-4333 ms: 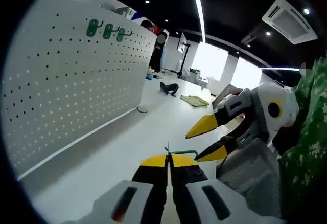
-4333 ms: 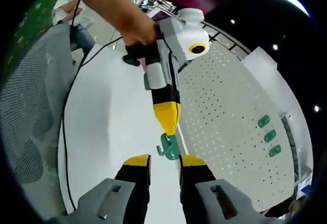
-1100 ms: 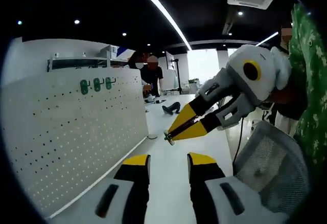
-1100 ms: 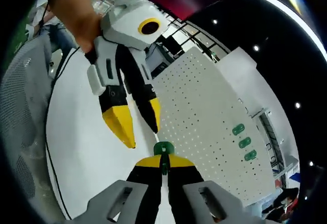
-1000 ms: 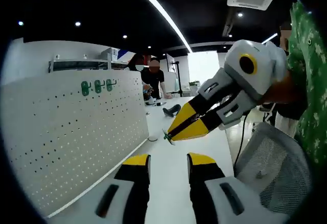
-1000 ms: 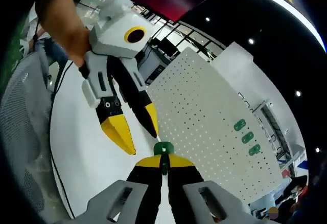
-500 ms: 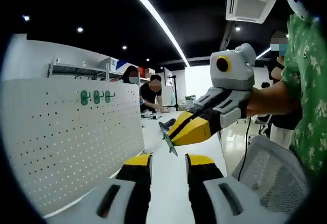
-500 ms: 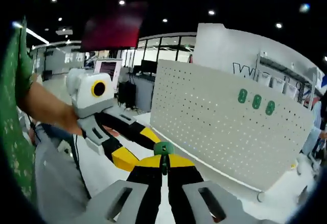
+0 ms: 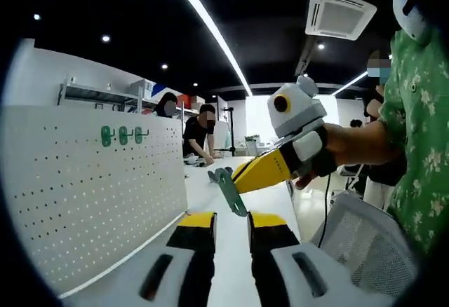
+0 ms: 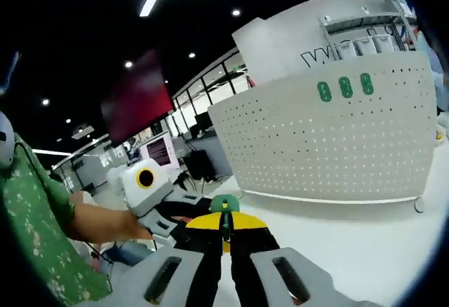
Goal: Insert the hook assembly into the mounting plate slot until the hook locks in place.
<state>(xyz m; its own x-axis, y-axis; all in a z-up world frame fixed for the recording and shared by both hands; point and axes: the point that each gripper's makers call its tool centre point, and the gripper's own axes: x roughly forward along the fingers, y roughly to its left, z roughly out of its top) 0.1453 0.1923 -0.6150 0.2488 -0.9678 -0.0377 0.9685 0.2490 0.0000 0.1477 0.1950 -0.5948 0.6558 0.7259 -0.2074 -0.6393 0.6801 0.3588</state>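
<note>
Right gripper (image 10: 224, 217): yellow-tipped fingers (image 10: 242, 221) pressed together on a green plastic hook (image 10: 224, 205), its rounded head standing above the tips. In the left gripper view the hook (image 9: 226, 188) shows as a flat, slanted strip with a curled end, held in the air above the counter (image 9: 231, 251). Left gripper (image 9: 231, 217): fingers (image 9: 198, 220) parted, nothing between them, just below the hook. White pegboard (image 10: 337, 139), matte and evenly perforated, stands upright on the smooth white counter, well apart, with open surface before it. Three green hooks (image 10: 345, 87) sit near its top edge. A mesh chair (image 9: 358, 244) stands at the counter's side.
</note>
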